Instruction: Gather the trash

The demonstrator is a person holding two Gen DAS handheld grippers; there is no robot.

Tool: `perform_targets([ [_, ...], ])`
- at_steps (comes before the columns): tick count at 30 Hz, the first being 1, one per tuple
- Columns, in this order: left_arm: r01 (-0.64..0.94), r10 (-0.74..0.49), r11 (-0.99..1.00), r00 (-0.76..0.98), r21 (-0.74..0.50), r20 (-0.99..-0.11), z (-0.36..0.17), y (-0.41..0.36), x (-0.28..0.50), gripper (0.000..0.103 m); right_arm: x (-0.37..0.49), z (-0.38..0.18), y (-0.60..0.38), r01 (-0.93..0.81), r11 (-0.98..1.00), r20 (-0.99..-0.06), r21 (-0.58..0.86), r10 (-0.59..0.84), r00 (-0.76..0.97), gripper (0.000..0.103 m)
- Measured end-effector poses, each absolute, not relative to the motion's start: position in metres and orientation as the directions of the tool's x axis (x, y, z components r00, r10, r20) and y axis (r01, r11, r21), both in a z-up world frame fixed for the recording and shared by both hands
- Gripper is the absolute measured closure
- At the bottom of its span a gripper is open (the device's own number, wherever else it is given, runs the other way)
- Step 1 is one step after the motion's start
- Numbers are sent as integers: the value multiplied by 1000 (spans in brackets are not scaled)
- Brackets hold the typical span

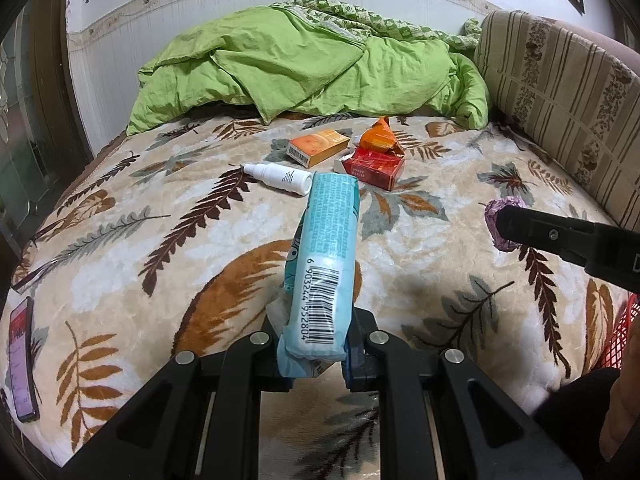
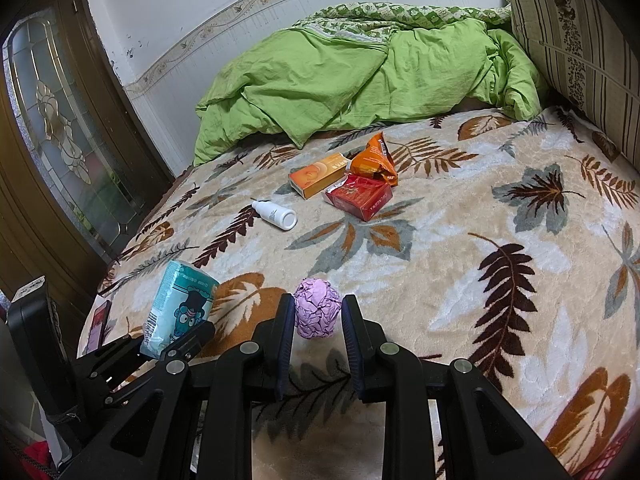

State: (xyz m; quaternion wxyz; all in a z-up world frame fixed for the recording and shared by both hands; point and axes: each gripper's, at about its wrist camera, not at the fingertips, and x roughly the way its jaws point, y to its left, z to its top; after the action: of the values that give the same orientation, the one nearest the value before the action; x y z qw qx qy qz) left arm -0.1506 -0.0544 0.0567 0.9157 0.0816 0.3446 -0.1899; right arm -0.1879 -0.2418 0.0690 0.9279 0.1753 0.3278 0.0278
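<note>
My left gripper (image 1: 316, 354) is shut on a light blue tissue packet (image 1: 326, 264) and holds it above the leaf-patterned bed; the packet also shows in the right wrist view (image 2: 180, 308). My right gripper (image 2: 318, 316) is shut on a crumpled purple paper ball (image 2: 318, 314), which also shows in the left wrist view (image 1: 502, 222). Further back on the bed lie a white bottle (image 2: 276, 215), an orange box (image 2: 318, 176), a red box (image 2: 358, 196) and an orange wrapper (image 2: 374, 160).
A green duvet (image 2: 360, 76) is heaped at the far end. A striped cushion (image 2: 580, 40) stands at the right. A phone (image 1: 22, 354) lies at the bed's left edge. A red basket (image 1: 618, 336) is at the right edge. A glazed door (image 2: 60, 128) is on the left.
</note>
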Motion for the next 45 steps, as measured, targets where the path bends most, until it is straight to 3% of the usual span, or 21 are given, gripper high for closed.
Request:
perform_targets([
  [45,428,-300,903,687,35,-662,57,-58,-153,88,-188,69,-243,61,931,-592,359,177,786,78],
])
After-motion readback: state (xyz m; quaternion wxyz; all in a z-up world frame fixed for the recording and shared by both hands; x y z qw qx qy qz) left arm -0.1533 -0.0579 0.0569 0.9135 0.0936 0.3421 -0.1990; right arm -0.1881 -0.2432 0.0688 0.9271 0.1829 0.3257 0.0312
